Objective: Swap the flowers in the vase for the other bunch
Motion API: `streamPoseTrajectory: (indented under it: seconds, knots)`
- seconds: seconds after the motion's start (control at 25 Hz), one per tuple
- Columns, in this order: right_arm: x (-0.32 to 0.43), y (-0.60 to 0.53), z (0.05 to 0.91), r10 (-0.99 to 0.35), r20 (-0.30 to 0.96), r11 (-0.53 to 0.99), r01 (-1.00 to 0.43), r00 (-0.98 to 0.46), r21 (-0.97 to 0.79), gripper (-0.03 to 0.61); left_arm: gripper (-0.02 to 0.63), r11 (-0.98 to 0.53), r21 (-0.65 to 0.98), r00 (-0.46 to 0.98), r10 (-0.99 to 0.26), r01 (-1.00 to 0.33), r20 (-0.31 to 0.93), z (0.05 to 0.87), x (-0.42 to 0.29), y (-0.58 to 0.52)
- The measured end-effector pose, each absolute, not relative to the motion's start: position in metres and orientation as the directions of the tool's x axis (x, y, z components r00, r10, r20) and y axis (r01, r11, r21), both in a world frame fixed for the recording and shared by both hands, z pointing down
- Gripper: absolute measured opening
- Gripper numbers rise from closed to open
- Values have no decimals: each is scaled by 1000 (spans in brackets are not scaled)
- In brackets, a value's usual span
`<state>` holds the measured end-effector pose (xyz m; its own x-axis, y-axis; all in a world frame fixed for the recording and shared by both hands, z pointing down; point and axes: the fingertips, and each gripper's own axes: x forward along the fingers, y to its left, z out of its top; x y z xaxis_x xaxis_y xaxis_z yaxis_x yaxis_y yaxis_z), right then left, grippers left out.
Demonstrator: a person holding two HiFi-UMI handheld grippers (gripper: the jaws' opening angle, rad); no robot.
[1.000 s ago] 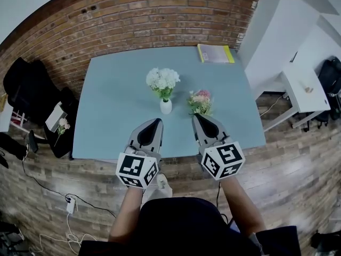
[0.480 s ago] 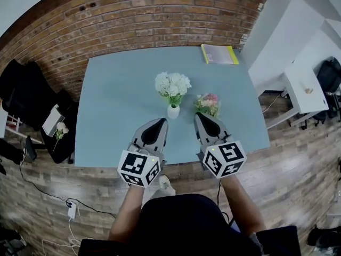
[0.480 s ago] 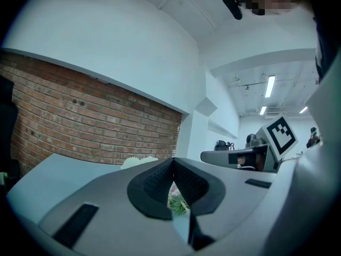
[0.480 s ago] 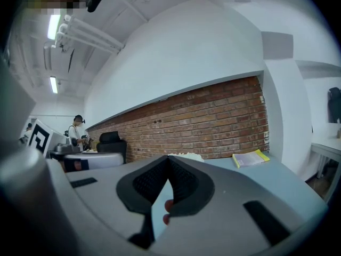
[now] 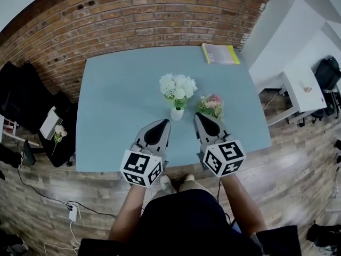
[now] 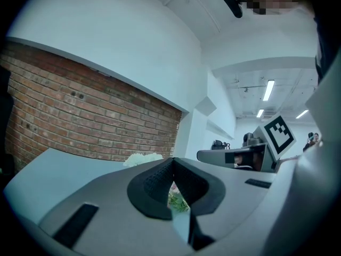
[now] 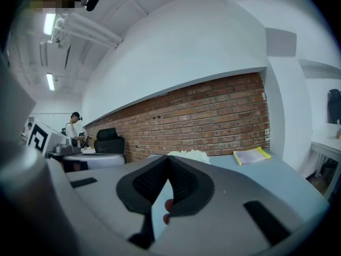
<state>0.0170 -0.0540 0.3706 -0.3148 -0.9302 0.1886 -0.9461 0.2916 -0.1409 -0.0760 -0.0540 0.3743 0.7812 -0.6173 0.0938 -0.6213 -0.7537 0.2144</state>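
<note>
Right now both grippers hang side by side over the near part of the blue table [image 5: 117, 100], each with its jaws pressed together and nothing between them. The left gripper [image 5: 163, 122] points toward the small white vase [image 5: 177, 113], its tip just near and left of the vase and apart from it. The vase stands upright about mid-table and holds the white flowers [image 5: 178, 86]. The right gripper [image 5: 198, 116] has its tip just on the near side of the pink bunch [image 5: 211, 104], which sits on the table just right of the vase. A yellow-edged book [image 5: 220, 53] lies at the far right corner, by the brick wall [image 5: 149, 20].
</note>
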Motion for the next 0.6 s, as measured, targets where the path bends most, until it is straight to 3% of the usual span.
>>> streamPoseTrajectory:
  seconds: [0.6]
  knots:
    - [38,-94,380,-926,190,299,-940,-327,-165,12,9,-750,198,776,-612,-631,156,392,-55,-91]
